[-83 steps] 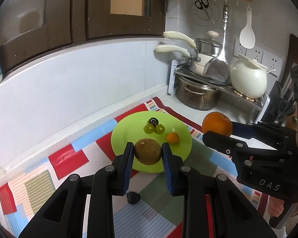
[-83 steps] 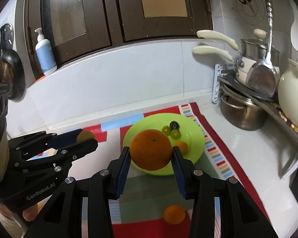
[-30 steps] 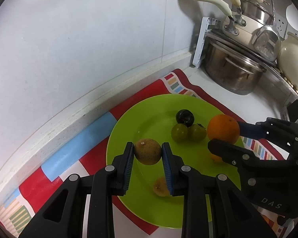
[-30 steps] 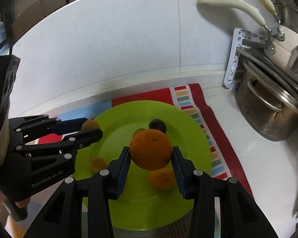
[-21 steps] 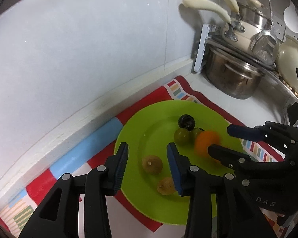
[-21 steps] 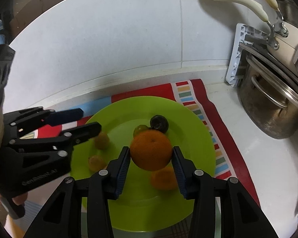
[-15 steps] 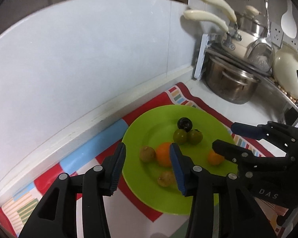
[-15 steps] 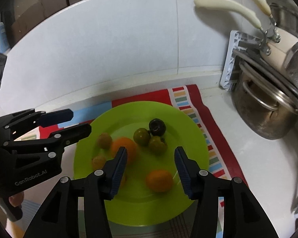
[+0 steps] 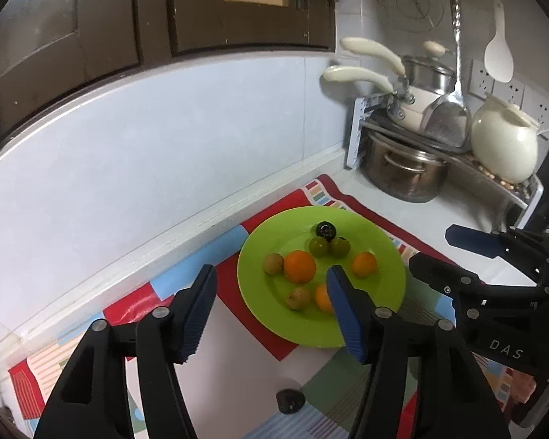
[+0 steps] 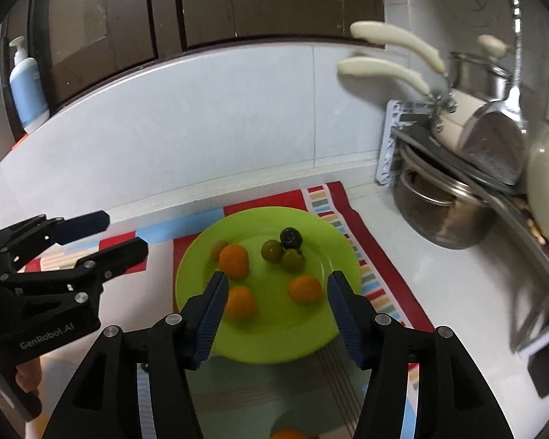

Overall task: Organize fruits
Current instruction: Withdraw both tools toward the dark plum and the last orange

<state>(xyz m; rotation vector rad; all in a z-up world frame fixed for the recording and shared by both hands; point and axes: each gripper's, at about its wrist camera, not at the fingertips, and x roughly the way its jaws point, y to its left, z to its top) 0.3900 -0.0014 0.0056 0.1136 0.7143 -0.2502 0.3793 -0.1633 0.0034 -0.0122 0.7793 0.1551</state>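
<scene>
left gripper (image 9: 269, 301) above and short of green plate (image 9: 388, 248), jaws just been opening, now wide, nothing between them. right gripper (image 10: 274, 303) likewise, jaws just been opening, wide and empty. plate lies on striped mat (image 9: 366, 387) on surface, ahead of both jaws. on plate: large orange (image 9: 299, 266) beside small brown fruit (image 9: 273, 263), two green fruits (image 9: 319, 246), dark fruit (image 9: 325, 229), smaller orange fruits (image 9: 364, 264). dark fruit (image 9: 290, 400) on mat, under left jaws.

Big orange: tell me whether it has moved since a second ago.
Yes. The big orange left the right gripper, whose jaws have just been opening, and lies on the green plate.
</scene>
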